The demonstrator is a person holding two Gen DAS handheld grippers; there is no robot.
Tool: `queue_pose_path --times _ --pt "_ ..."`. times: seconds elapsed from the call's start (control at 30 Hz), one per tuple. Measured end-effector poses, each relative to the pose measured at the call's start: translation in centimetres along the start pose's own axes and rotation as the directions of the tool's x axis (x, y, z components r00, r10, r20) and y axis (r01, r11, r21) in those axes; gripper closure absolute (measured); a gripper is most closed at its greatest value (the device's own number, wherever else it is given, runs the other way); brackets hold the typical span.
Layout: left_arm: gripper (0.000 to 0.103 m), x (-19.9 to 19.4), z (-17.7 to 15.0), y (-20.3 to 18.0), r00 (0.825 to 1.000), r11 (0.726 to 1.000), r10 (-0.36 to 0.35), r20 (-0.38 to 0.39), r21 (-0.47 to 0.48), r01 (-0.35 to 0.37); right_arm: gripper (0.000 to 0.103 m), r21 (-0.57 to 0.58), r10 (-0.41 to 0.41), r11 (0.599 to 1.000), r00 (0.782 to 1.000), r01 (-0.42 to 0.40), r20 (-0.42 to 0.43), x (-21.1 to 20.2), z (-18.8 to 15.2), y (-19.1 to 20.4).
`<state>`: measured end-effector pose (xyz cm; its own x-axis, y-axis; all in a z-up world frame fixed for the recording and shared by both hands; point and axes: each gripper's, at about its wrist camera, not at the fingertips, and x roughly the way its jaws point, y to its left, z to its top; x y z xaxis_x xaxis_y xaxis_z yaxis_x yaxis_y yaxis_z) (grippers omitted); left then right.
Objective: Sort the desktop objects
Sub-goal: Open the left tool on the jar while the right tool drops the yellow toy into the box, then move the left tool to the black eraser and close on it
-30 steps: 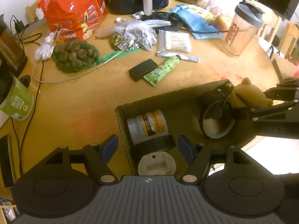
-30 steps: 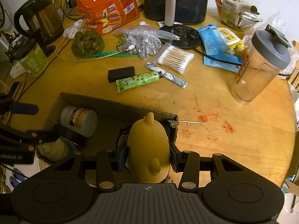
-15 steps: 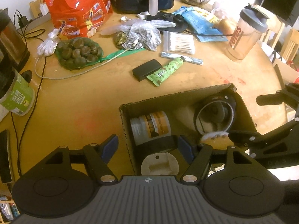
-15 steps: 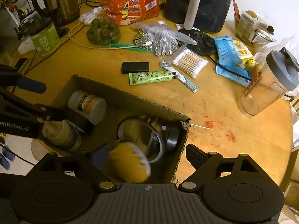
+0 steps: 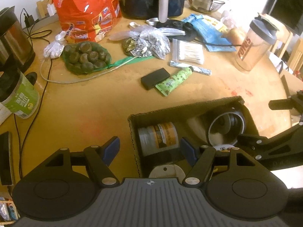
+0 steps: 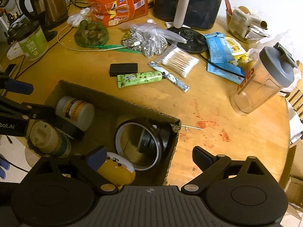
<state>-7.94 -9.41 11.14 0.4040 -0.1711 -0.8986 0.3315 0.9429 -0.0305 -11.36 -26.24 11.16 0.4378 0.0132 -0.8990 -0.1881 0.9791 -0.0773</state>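
Note:
An open cardboard box [image 6: 113, 99] sits at the table's near edge. In it lie a white jar with a brown label [image 6: 75, 109], a beige-lidded jar [image 6: 47, 138], a roll of tape [image 6: 140, 143] and a yellow bear toy [image 6: 115, 172]. My right gripper [image 6: 147, 152] hovers over the box's right end, jaws still opening, touching nothing; the toy rests free beneath its left finger. My left gripper [image 5: 149, 147] is open and straddles the box's left wall [image 5: 132, 132], one finger outside and one inside above the labelled jar [image 5: 159, 136], pressing on nothing.
Beyond the box lie a green tube [image 6: 140, 78], a black case [image 6: 124, 69], a sachet [image 6: 170, 77] and a bag of cotton swabs [image 6: 179, 59]. A shaker bottle [image 6: 265, 79] stands right. A kettle [image 6: 45, 5], green tub [image 6: 33, 43], netted bag [image 6: 90, 34] and cables crowd the left.
My right gripper let go of the yellow bear toy, which dropped into the box, and its jaws spread wide. The left gripper stayed put over the box wall.

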Motion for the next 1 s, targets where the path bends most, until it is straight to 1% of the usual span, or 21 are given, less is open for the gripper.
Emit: queue_pose_path --times 0.1,0.37,0.7,0.8,1.0 --pt "0.033 0.1 0.4 0.4 1.000 1.000 0.002 0.006 -0.015 -0.002 0.000 0.000 -0.010 1.000 1.000 0.010 0.007 0.1 0.3 -0.1" --pt "0.033 0.4 2.3 1.5 1.000 1.000 -0.010 0.026 -0.024 0.010 0.000 0.006 -0.029 1.000 0.999 0.028 0.020 0.6 1.4 -0.4" --pt "0.033 2.1 5.6 3.1 0.997 0.998 -0.065 0.037 0.023 0.064 0.000 0.045 -0.044 0.998 0.999 0.043 0.017 1.3 2.8 -1.4" --pt "0.033 2.6 6.7 3.6 0.997 0.997 -0.071 0.043 0.037 0.070 0.000 0.057 -0.054 0.997 0.998 0.053 0.012 1.5 3.0 -1.7" --pt "0.033 4.1 8.5 3.8 0.994 0.989 -0.100 0.033 0.110 0.096 0.000 0.092 -0.073 0.993 0.997 0.073 -0.002 1.8 3.1 -2.4"
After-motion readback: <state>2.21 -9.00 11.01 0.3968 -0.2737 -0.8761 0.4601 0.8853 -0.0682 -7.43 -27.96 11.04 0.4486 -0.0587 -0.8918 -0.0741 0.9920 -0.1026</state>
